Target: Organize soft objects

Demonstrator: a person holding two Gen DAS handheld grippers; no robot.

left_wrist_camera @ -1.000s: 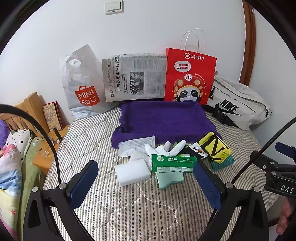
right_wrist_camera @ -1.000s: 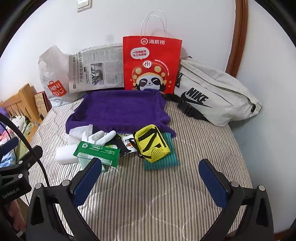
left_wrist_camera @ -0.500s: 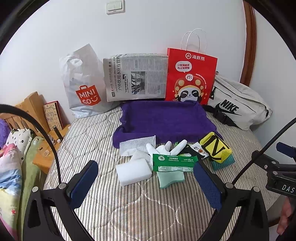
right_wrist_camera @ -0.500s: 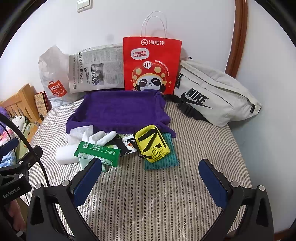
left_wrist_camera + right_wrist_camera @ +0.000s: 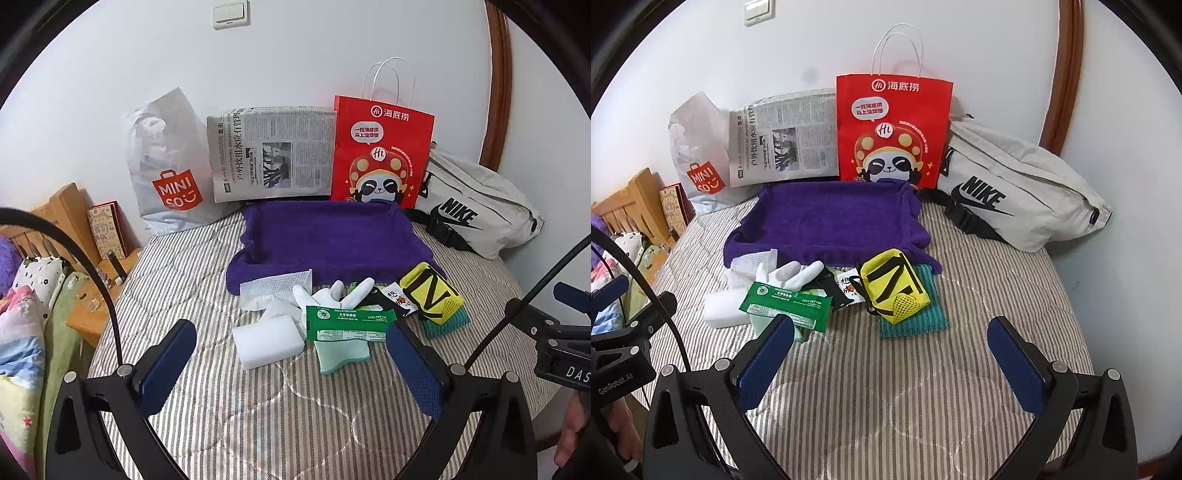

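A purple cloth tray [image 5: 325, 236] [image 5: 827, 225] lies on the striped mattress. In front of it sits a pile: a white sponge block [image 5: 267, 341] [image 5: 720, 308], a green wipes pack [image 5: 347, 323] [image 5: 786, 301], a white glove [image 5: 332, 295] [image 5: 790, 273], a mint sponge [image 5: 341, 354], a yellow pouch [image 5: 430, 297] [image 5: 892, 284] on a teal cloth [image 5: 916, 317], and a snack packet [image 5: 847, 290]. My left gripper [image 5: 291, 369] is open and empty, just short of the pile. My right gripper [image 5: 890, 362] is open and empty, nearer than the teal cloth.
Against the wall stand a Miniso plastic bag [image 5: 166, 173], a newspaper [image 5: 271, 155], a red paper bag [image 5: 380, 155] and a grey Nike bag [image 5: 1015, 192]. A wooden bedside stand [image 5: 92, 280] with small items is at the left. The mattress edge drops off at the right.
The left wrist view has crept slightly down and left relative to the scene. The right gripper and all objects have stayed put.
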